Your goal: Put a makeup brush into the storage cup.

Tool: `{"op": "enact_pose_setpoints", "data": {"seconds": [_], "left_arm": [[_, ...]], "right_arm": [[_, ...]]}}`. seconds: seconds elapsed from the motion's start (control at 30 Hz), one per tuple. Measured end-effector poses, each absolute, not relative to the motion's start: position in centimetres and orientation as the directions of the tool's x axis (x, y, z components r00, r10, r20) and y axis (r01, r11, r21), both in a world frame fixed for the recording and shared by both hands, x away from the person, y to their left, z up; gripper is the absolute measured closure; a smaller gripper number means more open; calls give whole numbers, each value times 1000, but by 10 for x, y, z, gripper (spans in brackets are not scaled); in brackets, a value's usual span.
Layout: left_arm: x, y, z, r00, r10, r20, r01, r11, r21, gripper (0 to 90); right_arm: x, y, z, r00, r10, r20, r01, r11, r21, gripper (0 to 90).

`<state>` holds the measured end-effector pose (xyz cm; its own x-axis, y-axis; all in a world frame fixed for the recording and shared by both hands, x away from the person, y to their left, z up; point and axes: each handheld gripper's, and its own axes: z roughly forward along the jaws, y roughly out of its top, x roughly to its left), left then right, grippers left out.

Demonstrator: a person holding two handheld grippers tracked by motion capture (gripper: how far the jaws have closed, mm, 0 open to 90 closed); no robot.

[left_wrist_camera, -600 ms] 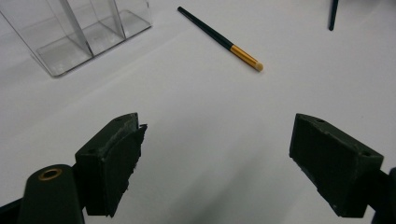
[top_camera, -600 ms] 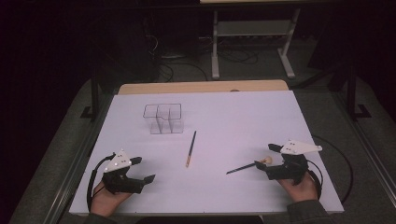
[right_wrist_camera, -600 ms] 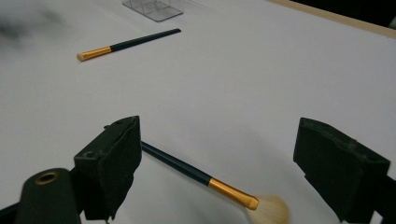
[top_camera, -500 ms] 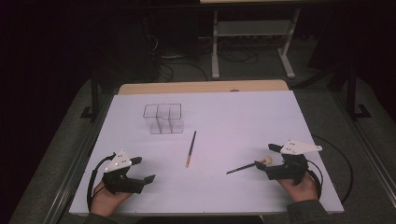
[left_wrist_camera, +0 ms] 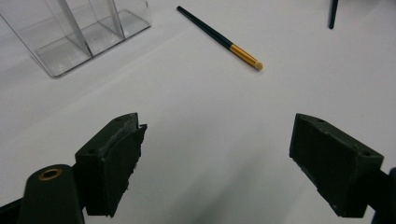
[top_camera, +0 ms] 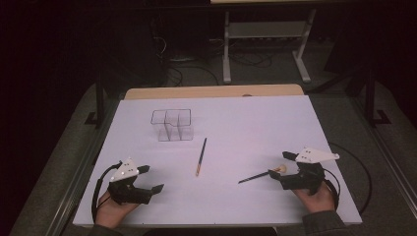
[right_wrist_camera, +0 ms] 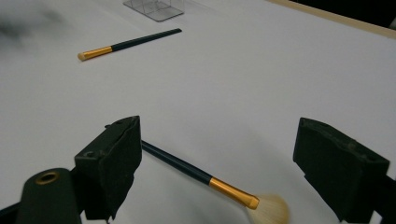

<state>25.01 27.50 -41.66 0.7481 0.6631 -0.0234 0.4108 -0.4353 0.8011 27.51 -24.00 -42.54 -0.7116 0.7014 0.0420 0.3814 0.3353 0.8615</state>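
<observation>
Lying between the right gripper's [right_wrist_camera: 219, 163] wide-apart jaws, the fan brush [right_wrist_camera: 205, 179] shows pale bristles.

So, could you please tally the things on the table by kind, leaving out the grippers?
Makeup brushes: 2, a slim one mid-table and a fan-tipped one lying by the right gripper.
Clear compartment organisers: 1, standing empty at the far left.
Total: 3.

We lose the clear organiser [left_wrist_camera: 79, 32] at the left gripper view's top edge, and the fan brush [right_wrist_camera: 210, 182] bristles blur near the right gripper view's bottom edge.
</observation>
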Motion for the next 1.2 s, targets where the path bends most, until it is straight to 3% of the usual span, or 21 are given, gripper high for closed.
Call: {"op": "enact_pose_setpoints", "data": {"seconds": [1.2], "left_arm": [[250,266,-409,747,664,-24,400,-420,815,176]], "right_arm": [[274,-240,-426,-706,706,50,390,329,860,143]]}}
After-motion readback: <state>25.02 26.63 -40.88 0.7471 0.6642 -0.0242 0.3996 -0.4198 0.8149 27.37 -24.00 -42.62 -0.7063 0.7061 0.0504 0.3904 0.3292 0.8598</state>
